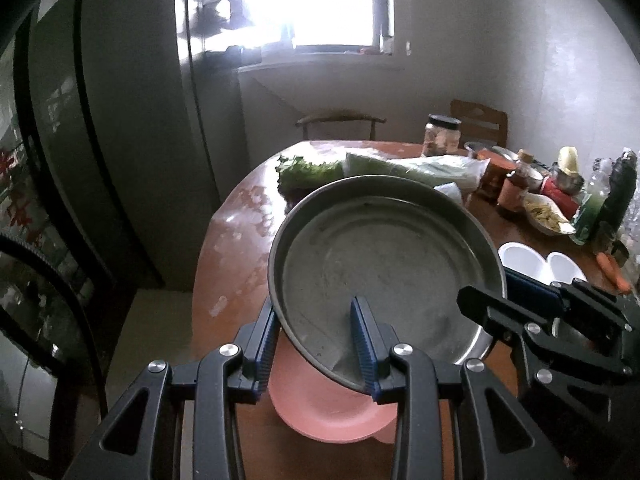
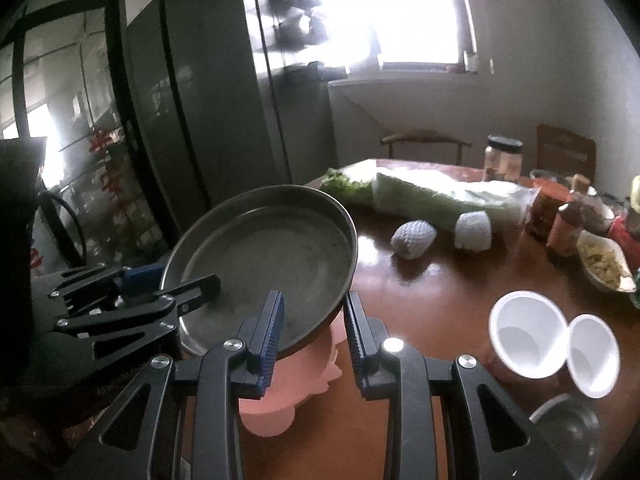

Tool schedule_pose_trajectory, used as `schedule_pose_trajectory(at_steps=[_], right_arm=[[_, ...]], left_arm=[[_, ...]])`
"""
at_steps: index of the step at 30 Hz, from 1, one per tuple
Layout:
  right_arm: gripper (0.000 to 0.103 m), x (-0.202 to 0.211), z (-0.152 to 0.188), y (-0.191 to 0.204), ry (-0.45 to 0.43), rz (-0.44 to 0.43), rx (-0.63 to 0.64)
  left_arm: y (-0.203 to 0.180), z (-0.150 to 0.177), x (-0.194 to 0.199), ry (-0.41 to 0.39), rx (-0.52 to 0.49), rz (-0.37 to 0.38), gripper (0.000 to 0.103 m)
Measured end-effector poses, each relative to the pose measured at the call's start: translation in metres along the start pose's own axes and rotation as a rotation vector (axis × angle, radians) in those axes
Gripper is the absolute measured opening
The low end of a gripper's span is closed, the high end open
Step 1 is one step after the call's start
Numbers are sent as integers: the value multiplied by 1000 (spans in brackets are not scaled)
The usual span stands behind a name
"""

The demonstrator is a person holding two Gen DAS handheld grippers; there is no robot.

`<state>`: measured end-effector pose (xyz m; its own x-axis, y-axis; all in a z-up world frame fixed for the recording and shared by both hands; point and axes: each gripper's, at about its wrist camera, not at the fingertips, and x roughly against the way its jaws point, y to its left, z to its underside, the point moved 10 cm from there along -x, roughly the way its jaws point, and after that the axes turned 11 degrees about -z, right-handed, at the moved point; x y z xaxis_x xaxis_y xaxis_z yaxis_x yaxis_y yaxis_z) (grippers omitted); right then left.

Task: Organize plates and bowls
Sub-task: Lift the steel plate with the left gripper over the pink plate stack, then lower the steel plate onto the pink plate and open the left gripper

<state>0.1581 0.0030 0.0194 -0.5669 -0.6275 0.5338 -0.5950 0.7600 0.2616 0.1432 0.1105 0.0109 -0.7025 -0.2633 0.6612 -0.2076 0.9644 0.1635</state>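
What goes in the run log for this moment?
held: metal pan | left gripper: shut on rim | right gripper: shut on rim | pan: tilted, above pink plate | white bowls: on table

No legible text, brand or number in either view. Red marks on the dark glass door [image 2: 108,160] at the left are too blurred to read. Labels on the small brown sauce bottle [image 2: 565,228] at the table's far right edge are likewise unreadable.

The right gripper [image 2: 313,322] pinches the near rim of a round grey metal pan [image 2: 272,260], one finger inside the wall and one outside, with the pan tilted above a pink plate [image 2: 280,392] on the brown table [image 2: 420,280]. At the pan's left edge the left gripper [image 2: 172,286] clamps the rim as well. Off to the right, two white bowls [image 2: 528,336] sit side by side, a bagged cabbage [image 2: 440,196] beyond them.
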Motion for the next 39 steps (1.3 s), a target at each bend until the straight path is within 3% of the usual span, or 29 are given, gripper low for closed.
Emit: schedule_pose_trajectory(at_steps=[11, 18, 39], right_arm=[[32, -53, 36, -1, 107, -39, 16], [32, -82, 59, -2, 178, -43, 33], [32, -92, 77, 0, 205, 28, 128]], left_arm=[[12, 41, -48, 106, 30, -45, 36], [17, 54, -65, 125, 31, -100, 36], [9, 70, -75, 141, -3, -120, 36]])
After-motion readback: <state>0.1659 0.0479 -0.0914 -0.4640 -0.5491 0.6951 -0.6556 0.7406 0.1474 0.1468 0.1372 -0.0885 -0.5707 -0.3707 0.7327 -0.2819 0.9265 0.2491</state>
